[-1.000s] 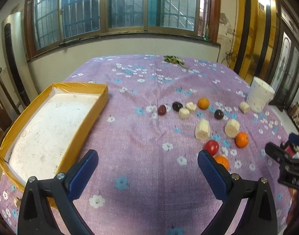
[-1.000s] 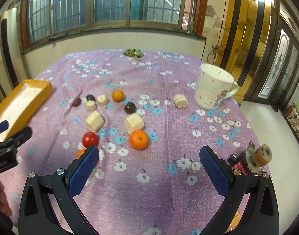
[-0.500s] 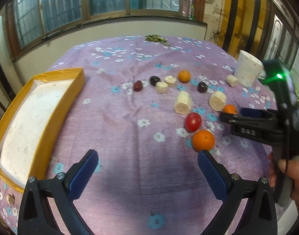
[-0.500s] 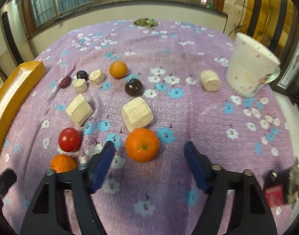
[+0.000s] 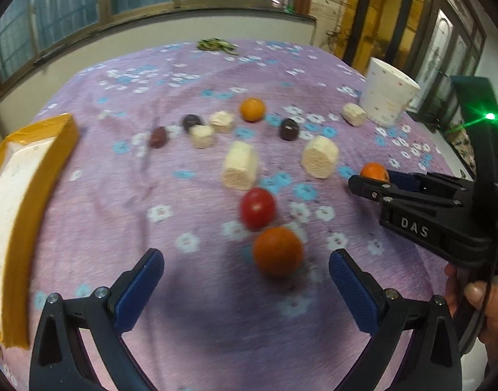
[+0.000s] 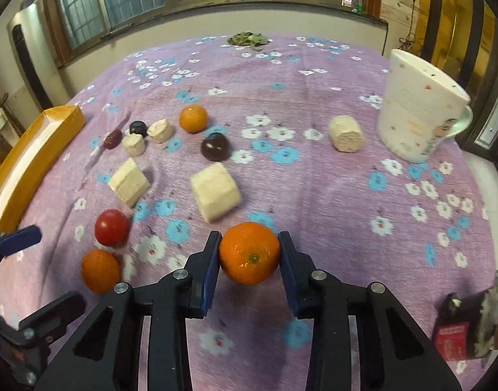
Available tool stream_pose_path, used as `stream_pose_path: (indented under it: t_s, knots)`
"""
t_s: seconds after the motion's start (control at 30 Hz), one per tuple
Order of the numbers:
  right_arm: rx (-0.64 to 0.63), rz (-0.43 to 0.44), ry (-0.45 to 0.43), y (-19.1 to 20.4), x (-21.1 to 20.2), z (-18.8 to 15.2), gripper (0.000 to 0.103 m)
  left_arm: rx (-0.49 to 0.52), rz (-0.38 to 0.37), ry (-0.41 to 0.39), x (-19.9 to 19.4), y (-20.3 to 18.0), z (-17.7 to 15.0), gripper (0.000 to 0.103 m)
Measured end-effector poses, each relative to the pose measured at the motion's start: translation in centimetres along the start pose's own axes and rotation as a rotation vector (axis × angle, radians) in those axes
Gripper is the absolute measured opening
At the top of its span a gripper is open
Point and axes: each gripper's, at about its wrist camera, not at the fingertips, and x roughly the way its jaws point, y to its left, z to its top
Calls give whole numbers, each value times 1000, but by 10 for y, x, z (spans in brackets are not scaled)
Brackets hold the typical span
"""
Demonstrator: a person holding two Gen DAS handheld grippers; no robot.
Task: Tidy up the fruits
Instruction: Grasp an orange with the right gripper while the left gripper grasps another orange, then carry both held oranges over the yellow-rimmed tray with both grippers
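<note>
My right gripper (image 6: 249, 257) is shut on an orange (image 6: 249, 253) on the purple flowered cloth; it also shows in the left wrist view (image 5: 374, 172). My left gripper (image 5: 245, 273) is open, just short of a second orange (image 5: 277, 250), with a red tomato (image 5: 258, 208) behind it. In the right wrist view that orange (image 6: 100, 270) and tomato (image 6: 112, 227) lie at left. A third orange (image 5: 252, 109), dark plums (image 5: 288, 128) and a red date (image 5: 158, 137) lie farther back. The yellow-rimmed tray (image 5: 40, 176) stands at left.
Several pale corn-cob chunks (image 5: 240, 164) lie among the fruit. A white mug (image 6: 418, 107) stands at the right. A small red and brown object (image 6: 467, 322) lies at the near right edge. Green leaves (image 6: 247, 38) lie at the far edge.
My right gripper has closed onto the orange. My left gripper has moved forward and right towards the second orange and the tomato.
</note>
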Motion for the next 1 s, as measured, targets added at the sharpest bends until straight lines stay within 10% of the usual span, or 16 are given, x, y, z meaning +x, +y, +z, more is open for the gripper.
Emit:
stream_pose_path:
  t_s: [0.13,0.2,1.0]
  knots:
    - [11,-3,-12,-6,-7,-4,34,14,-71,66,19,-8,3,47]
    - [18,1,-17,-8,-10,-6,34,13,-81,49,18,-8,3,39]
    - [-4,24,-64,83,-40,-8,33,-84,-105,-47,-44,85,-5,39]
